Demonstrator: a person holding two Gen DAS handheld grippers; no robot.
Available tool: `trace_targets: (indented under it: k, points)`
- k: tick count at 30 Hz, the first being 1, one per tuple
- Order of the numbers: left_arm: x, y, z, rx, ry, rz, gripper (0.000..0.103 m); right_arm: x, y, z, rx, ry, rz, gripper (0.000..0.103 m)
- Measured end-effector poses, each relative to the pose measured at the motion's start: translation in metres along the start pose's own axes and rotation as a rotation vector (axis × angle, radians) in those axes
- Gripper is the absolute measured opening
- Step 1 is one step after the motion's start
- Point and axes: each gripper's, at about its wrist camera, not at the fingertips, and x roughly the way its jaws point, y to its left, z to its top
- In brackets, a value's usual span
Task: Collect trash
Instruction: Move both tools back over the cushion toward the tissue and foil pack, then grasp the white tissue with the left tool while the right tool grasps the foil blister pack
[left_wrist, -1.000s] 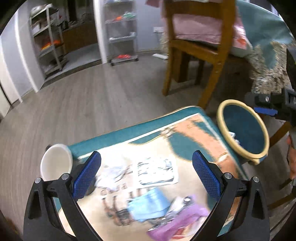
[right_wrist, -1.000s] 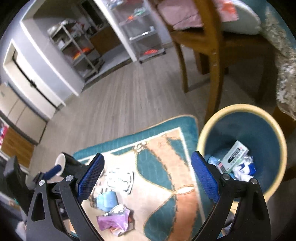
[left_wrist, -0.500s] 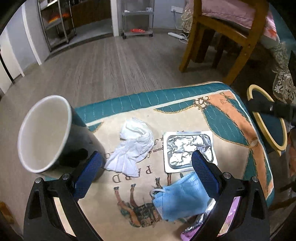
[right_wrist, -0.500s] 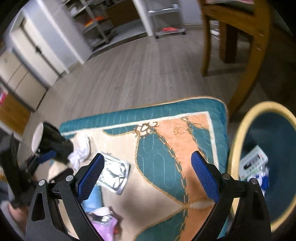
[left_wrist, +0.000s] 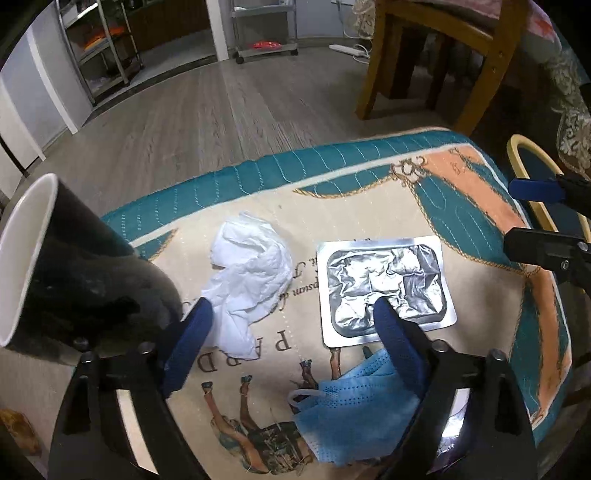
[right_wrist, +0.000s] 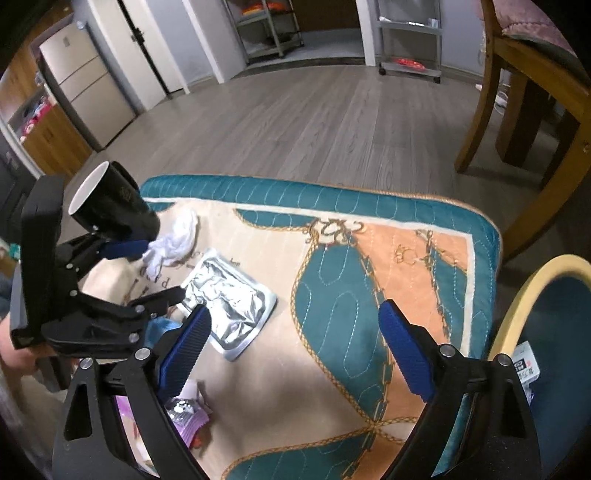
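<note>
Trash lies on a patterned cloth (left_wrist: 369, 177): a crumpled white tissue (left_wrist: 251, 269), a silver foil tray (left_wrist: 384, 284), a blue face mask (left_wrist: 354, 410) and a purple wrapper (right_wrist: 188, 417). My left gripper (left_wrist: 291, 325) is open and low over the cloth, one finger beside the tissue, the other over the foil tray's near edge. It also shows in the right wrist view (right_wrist: 147, 269). My right gripper (right_wrist: 291, 350) is open and empty above the cloth, right of the foil tray (right_wrist: 229, 310). The tissue (right_wrist: 177, 236) shows there too.
A black paper cup (left_wrist: 70, 273) lies tilted at the cloth's left edge. A blue bin with a yellow rim (right_wrist: 517, 317) stands right of the cloth, with trash inside. A wooden chair (left_wrist: 436, 62) stands behind on the grey wood floor.
My left gripper has dropped closer to the tissue and foil tray. My right gripper has swung left, away from the bin and over the cloth.
</note>
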Motion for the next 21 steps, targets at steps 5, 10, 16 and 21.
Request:
trace_targets:
  k: [5, 10, 16, 21]
  points:
    - [0.007, 0.009, -0.001, -0.042, 0.022, -0.003, 0.056, 0.010, -0.003, -0.003, 0.042, 0.027, 0.035, 0.082]
    - [0.008, 0.021, -0.004, -0.085, 0.042, 0.003, 0.030, 0.021, 0.001, -0.003, 0.069, 0.031, 0.092, 0.074]
    - [0.006, 0.032, -0.006, -0.126, 0.053, 0.008, 0.010, 0.039, 0.014, -0.002, 0.061, 0.049, 0.122, 0.060]
    - [0.004, 0.027, -0.007, -0.098, 0.058, 0.013, 0.006, 0.047, 0.021, 0.001, 0.050, 0.040, 0.113, 0.050]
